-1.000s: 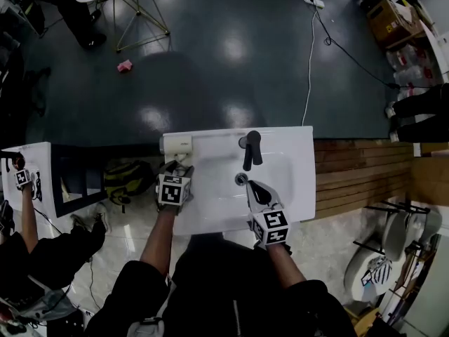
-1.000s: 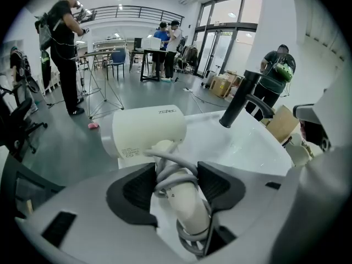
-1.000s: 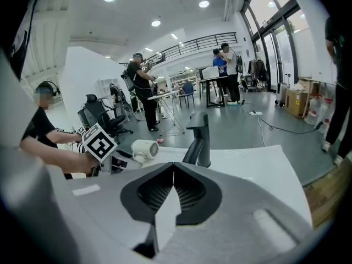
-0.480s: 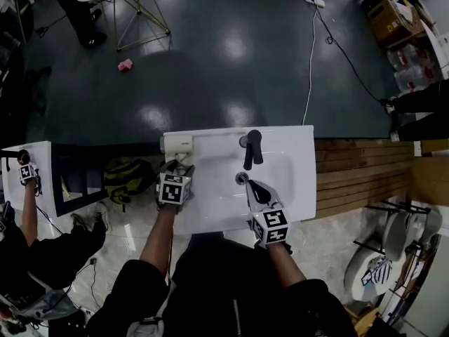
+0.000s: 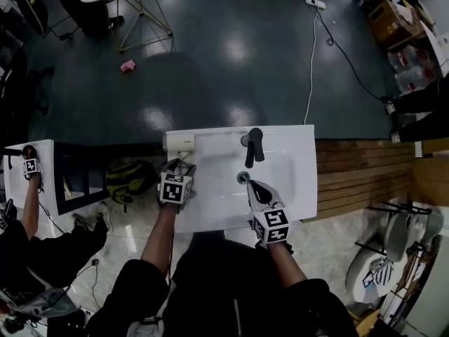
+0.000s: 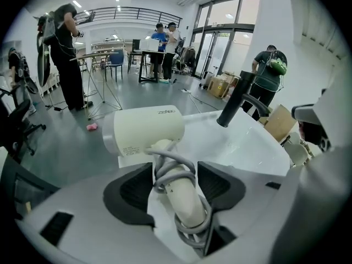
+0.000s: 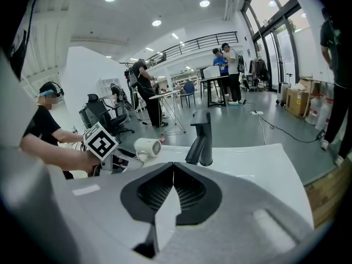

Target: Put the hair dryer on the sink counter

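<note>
The cream hair dryer (image 5: 179, 144) lies on the back left corner of the white sink counter (image 5: 295, 146), its barrel pointing left. My left gripper (image 5: 177, 166) reaches in from the front. In the left gripper view the hair dryer (image 6: 148, 128) has its cord-wrapped handle between the left gripper's (image 6: 173, 175) pads, which are shut on it. My right gripper (image 5: 252, 187) hovers over the front of the basin, near the drain (image 5: 243, 177). Its pads meet in a line in the right gripper view (image 7: 174, 172), with nothing between them. That view shows the hair dryer (image 7: 147, 146) at left.
A black faucet (image 5: 252, 146) stands at the back middle of the counter. A wooden platform (image 5: 358, 174) adjoins on the right, and a dark shelf unit (image 5: 77, 177) and a bag (image 5: 130, 177) on the left. Another person's arm (image 5: 28, 209) is at far left. A cable (image 5: 309, 69) crosses the floor.
Neither gripper has moved, nor has the hair dryer. The person at the far left has shifted a marked gripper slightly.
</note>
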`<state>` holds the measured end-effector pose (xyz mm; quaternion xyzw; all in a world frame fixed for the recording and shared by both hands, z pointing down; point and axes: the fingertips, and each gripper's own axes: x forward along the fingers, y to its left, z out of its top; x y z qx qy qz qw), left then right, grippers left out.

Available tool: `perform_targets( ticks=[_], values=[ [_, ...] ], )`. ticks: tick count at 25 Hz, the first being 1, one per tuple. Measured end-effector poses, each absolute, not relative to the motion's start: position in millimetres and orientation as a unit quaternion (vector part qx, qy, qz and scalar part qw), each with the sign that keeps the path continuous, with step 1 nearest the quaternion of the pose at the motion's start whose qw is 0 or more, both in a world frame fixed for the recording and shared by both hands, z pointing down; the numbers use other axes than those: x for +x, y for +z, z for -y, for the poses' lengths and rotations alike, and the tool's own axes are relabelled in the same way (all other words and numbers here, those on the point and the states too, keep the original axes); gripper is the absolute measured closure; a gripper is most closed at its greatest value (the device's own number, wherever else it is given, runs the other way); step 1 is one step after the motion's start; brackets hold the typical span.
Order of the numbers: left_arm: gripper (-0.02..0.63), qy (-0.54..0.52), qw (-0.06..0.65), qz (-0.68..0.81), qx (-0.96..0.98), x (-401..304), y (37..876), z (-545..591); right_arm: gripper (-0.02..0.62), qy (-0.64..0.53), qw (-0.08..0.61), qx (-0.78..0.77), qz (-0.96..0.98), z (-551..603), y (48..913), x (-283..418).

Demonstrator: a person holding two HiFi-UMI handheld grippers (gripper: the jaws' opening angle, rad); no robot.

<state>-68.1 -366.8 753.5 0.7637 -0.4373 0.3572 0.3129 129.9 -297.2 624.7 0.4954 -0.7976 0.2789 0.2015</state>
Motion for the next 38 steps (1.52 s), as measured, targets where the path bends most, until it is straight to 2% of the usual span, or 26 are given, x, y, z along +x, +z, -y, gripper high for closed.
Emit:
perform_targets(
  ticks=[10, 20, 24, 27, 28, 31, 38],
  values=[
    [0.362, 0.337, 0.318, 0.447, 0.765, -74, 741, 349, 0.591, 0.272, 0.197, 0.492, 0.803, 281, 621, 124],
    [0.366, 0.308, 0.287, 0.469, 0.777, -80, 712, 333, 0.591, 0.259, 0.189, 0.484, 0.814, 260, 613, 115],
    [0.434, 0.301, 0.275, 0.473, 0.781, -82, 706, 321, 0.591, 0.252, 0.188, 0.482, 0.818, 248, 611, 113],
    [0.535, 0.295, 0.265, 0.471, 0.788, -80, 698, 311, 0.591, 0.244, 0.188, 0.484, 0.819, 241, 610, 114],
    [0.548, 0.294, 0.263, 0.470, 0.790, -78, 695, 307, 0.591, 0.242, 0.186, 0.485, 0.819, 239, 609, 114],
    [0.578, 0.292, 0.257, 0.469, 0.793, -76, 689, 293, 0.591, 0.235, 0.183, 0.486, 0.821, 231, 606, 115],
    [0.591, 0.274, 0.239, 0.471, 0.803, -72, 667, 265, 0.591, 0.220, 0.171, 0.489, 0.827, 214, 596, 112]
  ],
)
